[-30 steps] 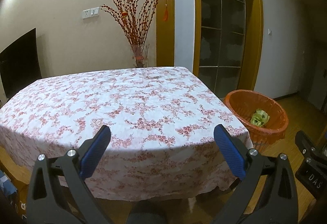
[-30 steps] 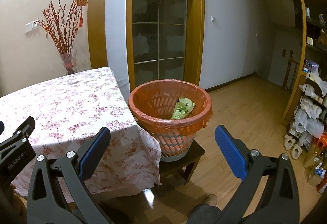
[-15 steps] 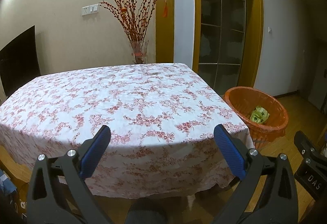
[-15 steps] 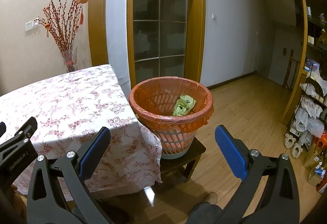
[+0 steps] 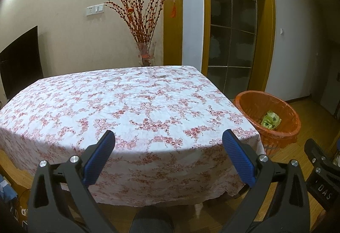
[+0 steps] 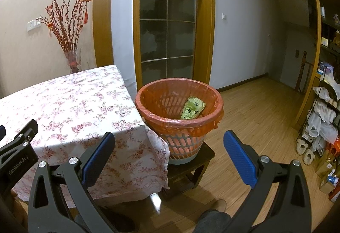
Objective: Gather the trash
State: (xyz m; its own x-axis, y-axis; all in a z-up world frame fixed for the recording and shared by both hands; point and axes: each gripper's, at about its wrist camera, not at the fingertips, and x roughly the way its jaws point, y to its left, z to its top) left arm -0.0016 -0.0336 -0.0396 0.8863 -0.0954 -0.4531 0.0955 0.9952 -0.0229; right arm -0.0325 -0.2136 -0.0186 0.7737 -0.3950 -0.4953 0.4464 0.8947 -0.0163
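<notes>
An orange-lined waste basket [image 6: 179, 105] stands on a low dark stool [image 6: 187, 167] at the table's right corner, with a green crumpled wrapper [image 6: 193, 108] lying inside. In the left wrist view the same basket [image 5: 268, 118] and wrapper [image 5: 271, 120] show at the right. My left gripper [image 5: 169, 143] hangs open over the table's near edge, nothing between its blue pads. My right gripper [image 6: 169, 143] is open too, held in front of and below the basket, empty. The floral tablecloth [image 5: 127, 105] shows no trash on it.
A glass vase of red branches [image 5: 145, 56] stands behind the table by the wall. A glass door [image 6: 167, 27] is behind the basket. Shelves with bags and slippers [image 6: 323, 122] line the right wall. Wooden floor [image 6: 255, 109] lies open beyond the basket.
Both views have drifted slightly back and upward, so the table and basket sit a little lower and farther. Both grippers stay open and empty.
</notes>
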